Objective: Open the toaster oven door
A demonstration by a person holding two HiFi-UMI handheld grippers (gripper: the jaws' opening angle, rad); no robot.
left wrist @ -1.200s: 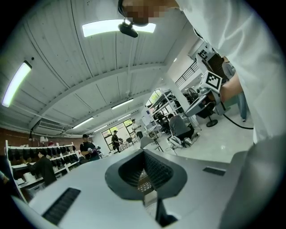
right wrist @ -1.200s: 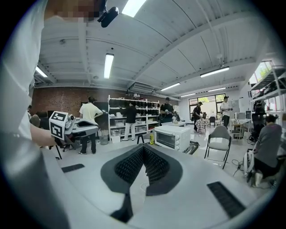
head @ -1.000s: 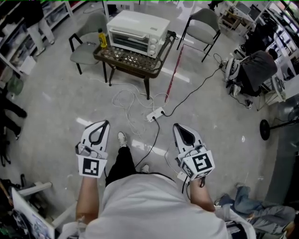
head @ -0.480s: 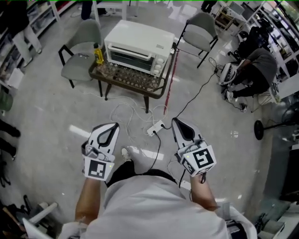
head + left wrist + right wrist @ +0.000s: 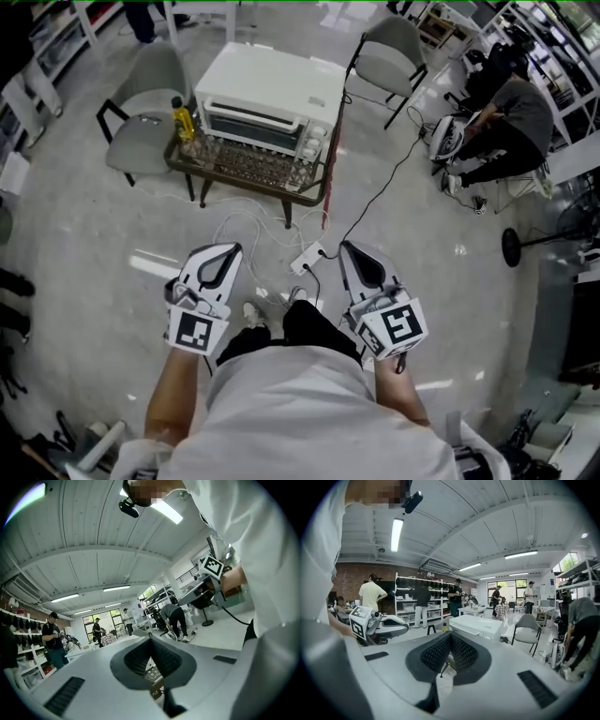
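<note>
Toaster oven [image 5: 267, 94] sits on a low table [image 5: 246, 173] well ahead of the person, its door [image 5: 246, 125] closed and facing them. The left gripper [image 5: 228, 251] and right gripper [image 5: 351, 249] are held well short of the oven, each with its jaws pressed together on nothing.

The likeliest trouble lies on the floor in front of the oven. A power strip [image 5: 307, 260] and loose cords [image 5: 246, 208] lie between the oven and the person's feet, so a step could catch one and tug the oven's lead. The yellow bottle [image 5: 182, 119] stands just beside the oven's left front corner, and a careless reach could tip it. Jaws kept closed would only bump the door handle rather than take it. A hard pull might also slide the oven on its table.

Only the head view shows the cords, the strip and the bottle. The right gripper view shows the oven from the side, beyond its closed jaws. The left gripper view looks mostly at ceiling and shirt, and I cannot make out the oven there.
</note>
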